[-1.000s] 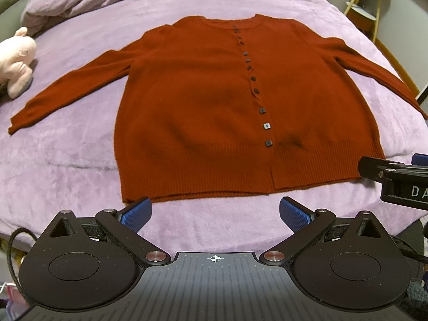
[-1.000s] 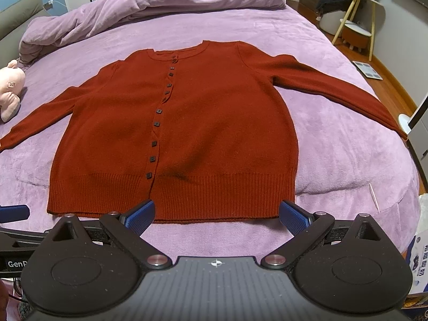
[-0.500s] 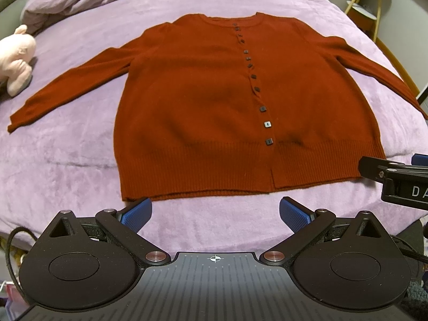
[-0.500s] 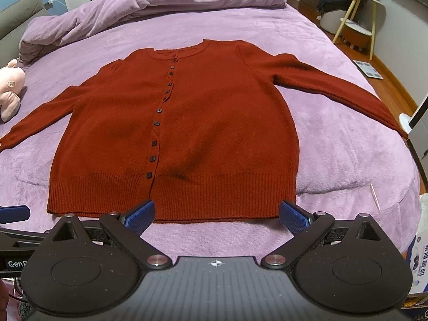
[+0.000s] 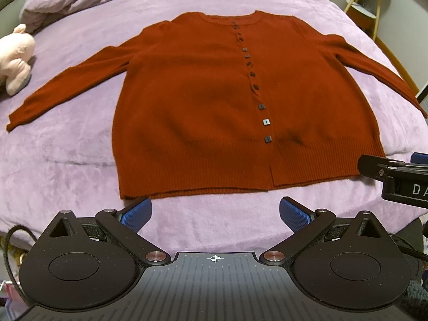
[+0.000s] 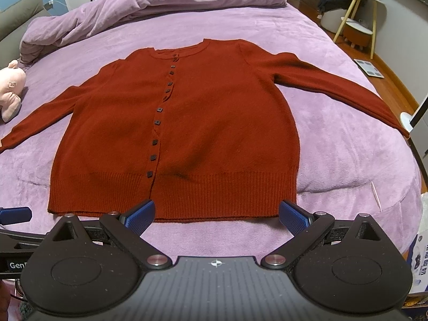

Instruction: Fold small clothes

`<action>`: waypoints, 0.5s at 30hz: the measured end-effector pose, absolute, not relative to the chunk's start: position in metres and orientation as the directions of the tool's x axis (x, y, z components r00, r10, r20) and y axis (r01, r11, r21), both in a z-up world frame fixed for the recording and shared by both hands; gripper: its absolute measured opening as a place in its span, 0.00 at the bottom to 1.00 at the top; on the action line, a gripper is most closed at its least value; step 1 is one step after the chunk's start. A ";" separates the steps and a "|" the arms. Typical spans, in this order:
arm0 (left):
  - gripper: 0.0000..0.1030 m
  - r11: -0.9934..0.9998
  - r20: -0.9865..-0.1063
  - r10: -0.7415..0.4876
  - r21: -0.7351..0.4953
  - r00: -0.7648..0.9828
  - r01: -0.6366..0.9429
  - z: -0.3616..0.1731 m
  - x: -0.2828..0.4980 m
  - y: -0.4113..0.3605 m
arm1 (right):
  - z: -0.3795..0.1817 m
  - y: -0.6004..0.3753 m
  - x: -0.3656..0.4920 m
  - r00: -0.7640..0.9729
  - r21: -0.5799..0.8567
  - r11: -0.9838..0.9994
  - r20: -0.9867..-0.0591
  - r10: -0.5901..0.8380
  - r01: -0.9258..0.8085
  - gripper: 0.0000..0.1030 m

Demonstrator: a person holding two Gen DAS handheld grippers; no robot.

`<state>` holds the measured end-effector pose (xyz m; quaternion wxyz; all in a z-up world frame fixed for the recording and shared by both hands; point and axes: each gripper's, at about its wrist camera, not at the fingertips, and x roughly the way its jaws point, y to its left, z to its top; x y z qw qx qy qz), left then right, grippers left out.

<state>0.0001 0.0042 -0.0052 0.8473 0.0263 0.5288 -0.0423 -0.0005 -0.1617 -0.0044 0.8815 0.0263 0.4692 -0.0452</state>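
Note:
A rust-red buttoned cardigan (image 5: 214,112) lies flat and face up on the purple bed, both sleeves spread out to the sides; it also shows in the right wrist view (image 6: 192,133). My left gripper (image 5: 215,212) is open and empty, just in front of the hem near its left half. My right gripper (image 6: 216,214) is open and empty, just in front of the hem near its right half. Each gripper's body shows at the edge of the other's view.
A pink plush toy (image 5: 16,58) lies at the bed's left edge. A bunched purple duvet (image 6: 149,2) lies along the far side. A stool and small table (image 6: 355,26) stand on the floor at the right, past the bed's edge (image 6: 401,182).
Both grippers have crept slightly forward toward the hem. The cardigan has not moved.

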 end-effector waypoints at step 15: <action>1.00 0.995 -0.901 -0.044 -0.003 0.431 0.095 -0.008 0.001 0.005 | -0.005 -0.165 -0.002 0.566 0.043 0.995 -0.824 -0.017 0.092 0.96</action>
